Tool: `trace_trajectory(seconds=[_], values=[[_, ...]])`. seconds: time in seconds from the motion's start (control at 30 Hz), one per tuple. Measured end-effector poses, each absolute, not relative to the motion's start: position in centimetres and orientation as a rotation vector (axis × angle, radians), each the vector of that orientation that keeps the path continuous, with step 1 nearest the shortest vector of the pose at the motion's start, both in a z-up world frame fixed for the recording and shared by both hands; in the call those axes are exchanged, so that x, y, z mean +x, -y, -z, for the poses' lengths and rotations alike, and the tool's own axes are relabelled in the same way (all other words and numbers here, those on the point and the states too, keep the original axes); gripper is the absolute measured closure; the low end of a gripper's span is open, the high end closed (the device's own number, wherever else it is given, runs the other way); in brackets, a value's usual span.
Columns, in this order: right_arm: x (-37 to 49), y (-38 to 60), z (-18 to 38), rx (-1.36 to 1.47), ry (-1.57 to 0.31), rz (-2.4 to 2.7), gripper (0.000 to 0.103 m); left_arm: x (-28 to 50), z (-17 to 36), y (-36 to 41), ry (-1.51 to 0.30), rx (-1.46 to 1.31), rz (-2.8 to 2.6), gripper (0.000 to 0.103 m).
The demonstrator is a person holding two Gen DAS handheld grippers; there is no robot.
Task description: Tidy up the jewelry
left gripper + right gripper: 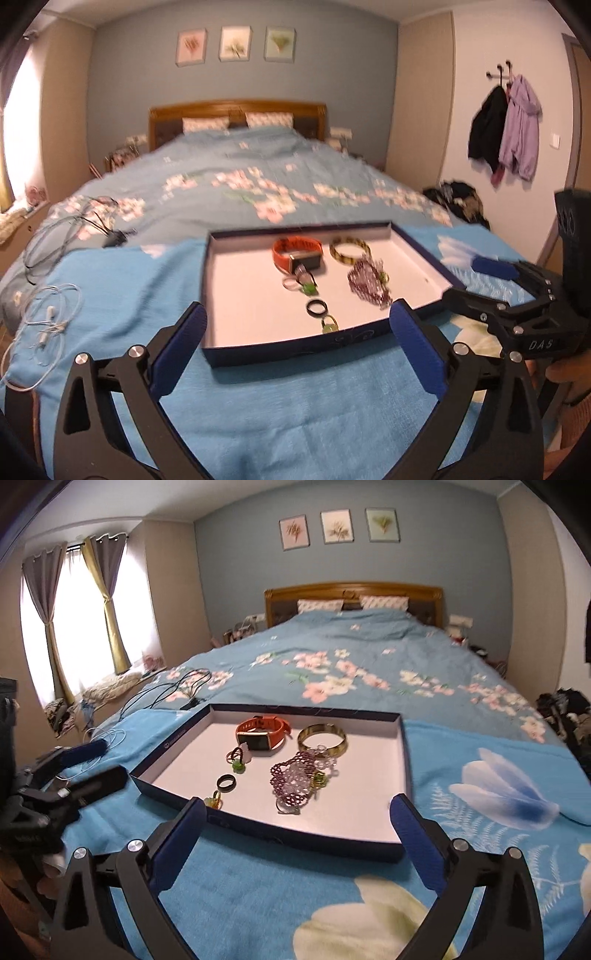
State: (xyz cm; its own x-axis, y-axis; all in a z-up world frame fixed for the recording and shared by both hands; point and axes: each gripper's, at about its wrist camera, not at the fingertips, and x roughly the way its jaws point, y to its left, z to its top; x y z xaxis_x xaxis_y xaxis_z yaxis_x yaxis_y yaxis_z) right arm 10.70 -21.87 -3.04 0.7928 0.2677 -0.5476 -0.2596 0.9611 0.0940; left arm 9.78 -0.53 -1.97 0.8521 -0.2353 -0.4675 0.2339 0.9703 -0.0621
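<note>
Jewelry lying loose in a shallow white-lined cardboard tray (400,775) on the bed.
Left gripper (298,325) and right gripper (297,821) are hovering wide open, empty; next likely picking one piece.

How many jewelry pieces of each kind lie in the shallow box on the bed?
Orange watch: 1
Bangle: 1
Purple bead strand: 1
Small rings and charms, black ring included: about 5, some blurred
Total: about 8, all inside the box

The left gripper (297,323) and the right gripper (297,818) both have jaws spread wide, holding nothing, pointing slightly downward.
</note>
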Motion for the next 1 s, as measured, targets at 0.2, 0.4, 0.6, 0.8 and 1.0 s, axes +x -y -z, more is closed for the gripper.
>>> trace_trajectory(seconds=[0.2,0.4,0.6,0.8,1.0], values=[[7.4,21.7,2.7,-0.024,-0.495,-0.247,0.007,6.3,1.4,0.2,-0.386,0.015,0.192,0.006],[4.6,21.5,1.6,-0.029,-0.381,-0.211,0.007,3.5,0.8,0.4,-0.312,0.012,0.171,0.006],[4.2,21.0,1.7,-0.016,-0.392,-0.225,0.007,2.1,0.6,0.6,-0.298,0.004,0.165,0.006],[3.5,20.7,1.4,-0.02,-0.386,-0.216,0.007,1.2,0.2,0.4,-0.274,-0.007,0.145,0.006],[3.2,20.8,1.4,-0.012,-0.383,-0.208,0.007,0.8,-0.1,0.4,-0.269,-0.016,0.132,0.006]])
